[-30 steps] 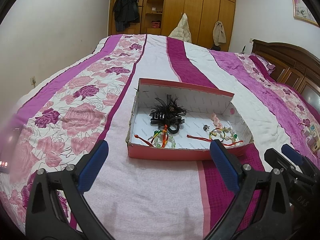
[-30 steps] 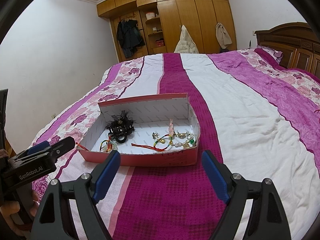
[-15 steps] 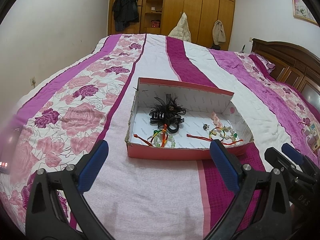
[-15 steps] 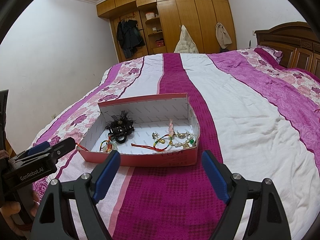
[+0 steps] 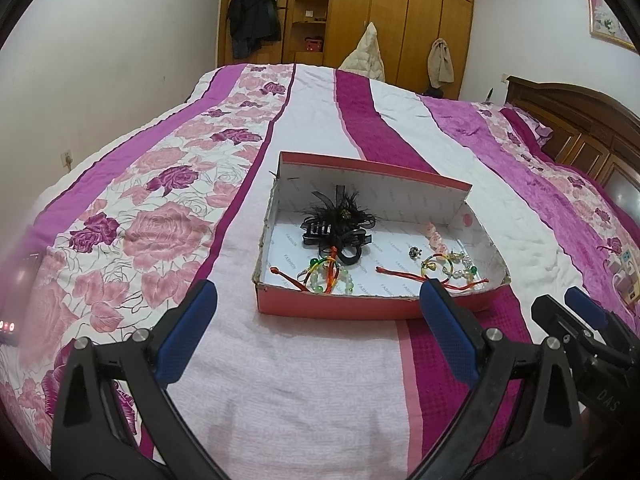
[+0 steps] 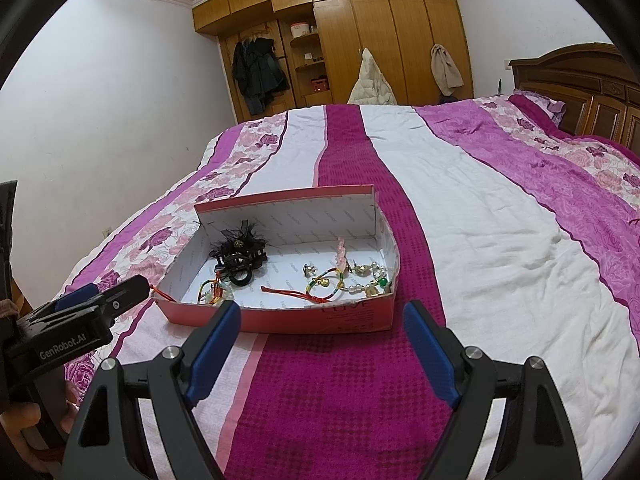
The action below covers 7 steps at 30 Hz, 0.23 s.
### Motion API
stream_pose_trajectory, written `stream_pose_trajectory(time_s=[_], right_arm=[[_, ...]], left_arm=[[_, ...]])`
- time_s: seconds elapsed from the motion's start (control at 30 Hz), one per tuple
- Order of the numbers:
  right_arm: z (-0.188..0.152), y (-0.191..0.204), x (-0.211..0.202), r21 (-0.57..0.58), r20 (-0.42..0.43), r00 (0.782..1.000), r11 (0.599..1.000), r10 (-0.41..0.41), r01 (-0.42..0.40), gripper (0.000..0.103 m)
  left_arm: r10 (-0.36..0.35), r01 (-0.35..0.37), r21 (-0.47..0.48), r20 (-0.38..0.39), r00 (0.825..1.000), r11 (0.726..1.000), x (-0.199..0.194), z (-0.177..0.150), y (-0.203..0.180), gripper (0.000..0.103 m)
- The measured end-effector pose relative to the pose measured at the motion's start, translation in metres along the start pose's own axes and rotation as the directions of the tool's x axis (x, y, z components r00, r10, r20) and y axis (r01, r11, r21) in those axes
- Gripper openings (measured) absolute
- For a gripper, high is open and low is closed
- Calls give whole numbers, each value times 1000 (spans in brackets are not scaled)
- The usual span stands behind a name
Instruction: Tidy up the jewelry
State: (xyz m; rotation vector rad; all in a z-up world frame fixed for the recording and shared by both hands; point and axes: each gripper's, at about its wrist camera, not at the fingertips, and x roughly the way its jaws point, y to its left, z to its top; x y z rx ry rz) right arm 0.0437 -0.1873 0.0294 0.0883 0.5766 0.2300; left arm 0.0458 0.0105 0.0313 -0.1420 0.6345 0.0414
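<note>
My right gripper [image 6: 320,344] fills the bottom of the frame, blue pads spread wide with nothing between them. Just above, at centre, a pink box [image 6: 316,316] sits on the striped bedspread [image 6: 480,220]. Inside it lie a black hair clip [image 6: 239,256] at left and beaded bracelets [image 6: 360,278] at right. My left gripper [image 6: 100,296] pokes in from the left edge.

You are wielding two black-framed grippers, the left gripper [image 5: 316,328] and right gripper [image 6: 322,344], both wearing blue textured finger pads and silver screws, the left's housing showing white "GenRobot.AI" lettering.
</note>
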Motion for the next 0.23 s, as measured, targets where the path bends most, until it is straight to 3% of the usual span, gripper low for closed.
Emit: stream_pose_trajectory(time_s=[0.23], right_arm=[[4, 1, 1, 4, -1, 1000, 1000, 3, -3, 85]], left_arm=[[-3, 3, 18, -11, 1000, 1000, 2, 2, -3, 95]])
